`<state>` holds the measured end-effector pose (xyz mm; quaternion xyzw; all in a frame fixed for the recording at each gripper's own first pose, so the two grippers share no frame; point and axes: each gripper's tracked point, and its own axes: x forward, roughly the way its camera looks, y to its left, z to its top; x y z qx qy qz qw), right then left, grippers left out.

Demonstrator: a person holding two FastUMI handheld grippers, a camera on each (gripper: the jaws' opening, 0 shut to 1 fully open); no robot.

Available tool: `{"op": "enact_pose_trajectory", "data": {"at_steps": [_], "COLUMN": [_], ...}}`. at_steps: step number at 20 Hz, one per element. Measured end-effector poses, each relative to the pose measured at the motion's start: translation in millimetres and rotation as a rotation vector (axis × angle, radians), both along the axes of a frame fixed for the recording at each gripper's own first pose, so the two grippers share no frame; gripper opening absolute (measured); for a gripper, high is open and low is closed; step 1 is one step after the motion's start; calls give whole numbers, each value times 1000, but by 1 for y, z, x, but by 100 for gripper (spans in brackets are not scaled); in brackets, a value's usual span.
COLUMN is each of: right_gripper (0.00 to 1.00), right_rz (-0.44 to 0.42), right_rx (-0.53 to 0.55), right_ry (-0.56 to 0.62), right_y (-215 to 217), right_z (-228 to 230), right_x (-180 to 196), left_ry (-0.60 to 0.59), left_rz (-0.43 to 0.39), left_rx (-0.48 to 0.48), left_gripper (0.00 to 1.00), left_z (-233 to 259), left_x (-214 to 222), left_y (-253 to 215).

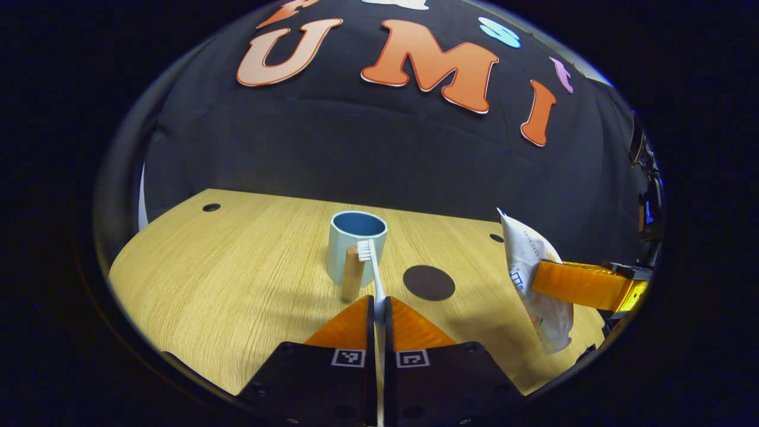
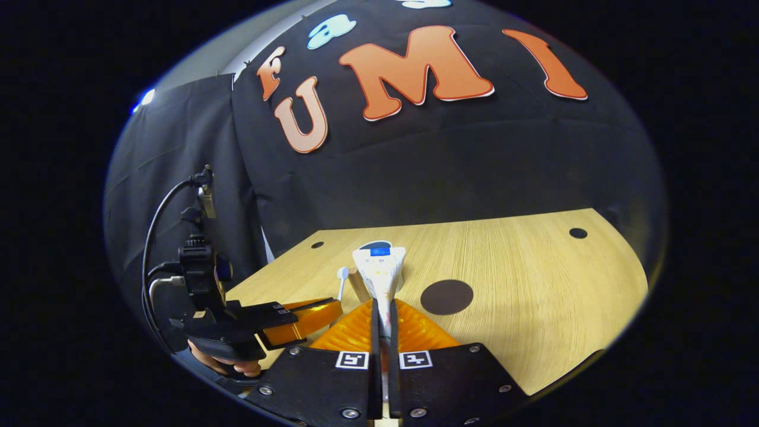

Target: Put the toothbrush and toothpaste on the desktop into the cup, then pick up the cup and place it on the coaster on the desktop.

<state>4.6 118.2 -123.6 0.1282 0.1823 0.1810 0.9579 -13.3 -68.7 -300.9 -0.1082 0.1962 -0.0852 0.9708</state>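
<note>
The left hand-held gripper (image 1: 379, 308) pinches the toothbrush (image 1: 373, 270) bristles-up, aimed at the cup (image 1: 357, 252) at twelve o'clock. The right hand-held gripper (image 2: 384, 317) clamps the toothpaste (image 2: 379, 270) — both lifted for dropping in; the coaster (image 1: 429, 282) waits at two o'clock.

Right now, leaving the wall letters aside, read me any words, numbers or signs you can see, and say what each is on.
No text here can be quoted.
Toothpaste tube: small print, too blurred to read.
Square markers: black-and-white code patterns, not words.
Cup, toothbrush, coaster: no writing seen.
</note>
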Motion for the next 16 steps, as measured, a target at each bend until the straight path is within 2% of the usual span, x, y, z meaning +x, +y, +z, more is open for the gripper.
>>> {"op": "enact_pose_trajectory", "data": {"at_steps": [5,16], "right_gripper": [4,5], "right_rz": [-11,-45], "right_rx": [0,-10], "right_ry": [-103,-181], "right_y": [-1,-7], "right_z": [32,59], "right_x": [13,36], "left_ry": [-127,-303], "left_rz": [66,194], "left_rx": [18,50], "left_gripper": [5,4], "left_z": [12,56], "left_x": [5,57], "left_y": [13,40]}}
